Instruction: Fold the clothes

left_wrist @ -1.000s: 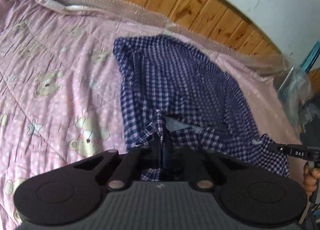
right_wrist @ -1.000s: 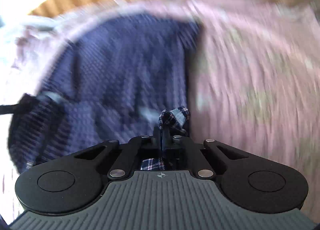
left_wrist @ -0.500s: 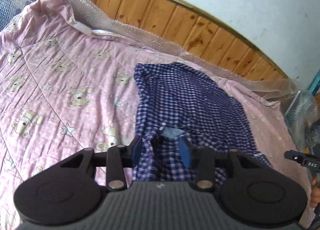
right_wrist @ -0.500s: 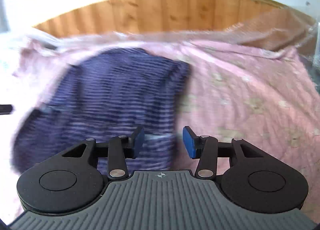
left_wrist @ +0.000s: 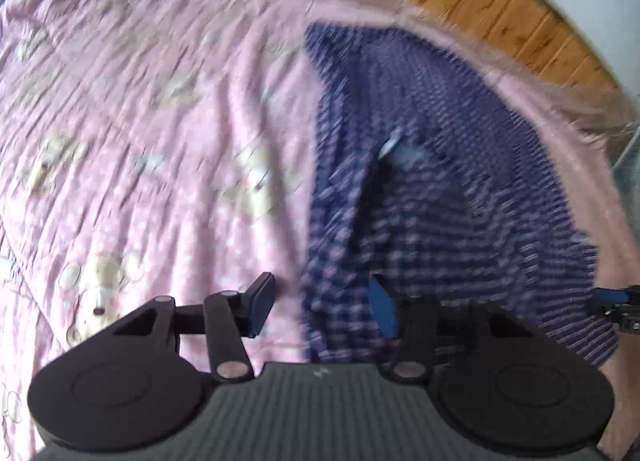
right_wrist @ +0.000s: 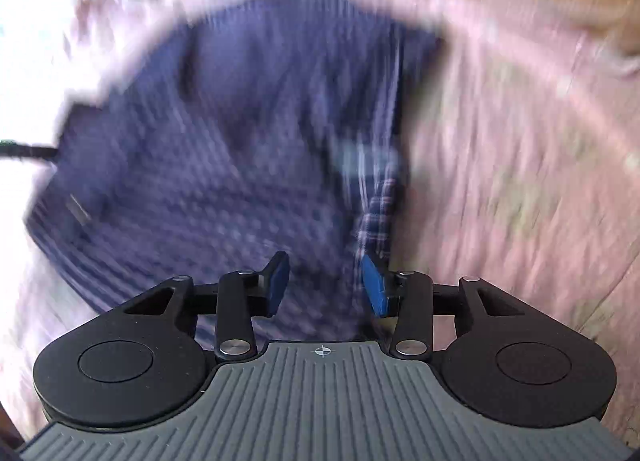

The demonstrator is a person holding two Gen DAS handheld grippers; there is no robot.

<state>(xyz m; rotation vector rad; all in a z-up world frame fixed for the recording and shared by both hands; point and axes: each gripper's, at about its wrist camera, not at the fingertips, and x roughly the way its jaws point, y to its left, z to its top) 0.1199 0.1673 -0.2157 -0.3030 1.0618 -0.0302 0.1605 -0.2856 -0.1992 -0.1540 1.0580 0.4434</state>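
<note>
Left wrist view is showing you the checked shirt (left_wrist: 432, 165) lying on the pink blanket (left_wrist: 152, 133), just below the wooden headboard (left_wrist: 500, 21). Your left tool (left_wrist: 320, 305) has just been opening and is gripping nothing, with the shirt's near edge between its jaws. Your right tool (right_wrist: 326, 287) is also standing open over the shirt (right_wrist: 224, 165). The cloth is looking light and limp, so you are best pinching corners or the hem. Nothing is blocking you; the soft blanket may bunch.
</note>
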